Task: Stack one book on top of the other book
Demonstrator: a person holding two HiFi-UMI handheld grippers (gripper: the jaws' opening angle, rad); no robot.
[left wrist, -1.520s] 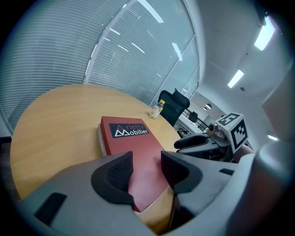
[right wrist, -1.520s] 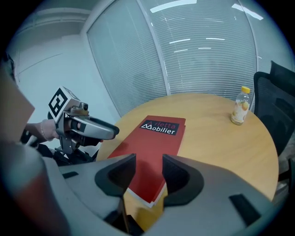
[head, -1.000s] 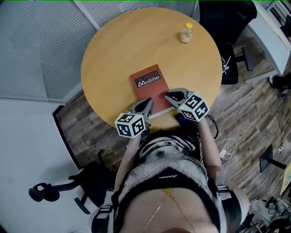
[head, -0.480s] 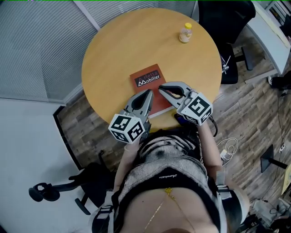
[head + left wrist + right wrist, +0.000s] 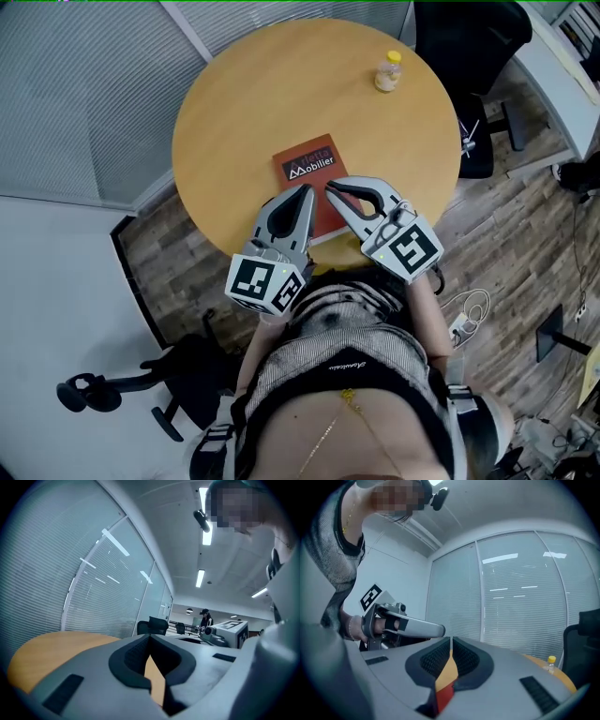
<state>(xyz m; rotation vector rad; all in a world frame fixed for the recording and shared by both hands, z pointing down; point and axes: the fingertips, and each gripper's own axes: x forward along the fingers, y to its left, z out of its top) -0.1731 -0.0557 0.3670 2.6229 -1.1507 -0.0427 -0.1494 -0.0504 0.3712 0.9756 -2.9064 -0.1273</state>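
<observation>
- Left gripper [image 5: 304, 193] and right gripper [image 5: 332, 189]: you hold both over the near edge of the round table [image 5: 216, 103], tips side by side. Both are clenched on nothing. The pads meet, and only tabletop and book cover show past them.
- Red book [image 5: 309, 165]: it lies flat, cover up, just inside the near edge. Neither gripper touches it.
- Pale strip [image 5: 328, 234]: it runs along the book's near side. You cannot tell whether it is a second book underneath.
- Step in hand: judged a hands-off phase, with no book gripped.
- Next move: confirm where the second book is. If it lies beneath, keep clear of the stack. If not, open one gripper and fetch it.
- Bottle [image 5: 387, 70]: it stands by the far right edge, well apart from the book.
</observation>
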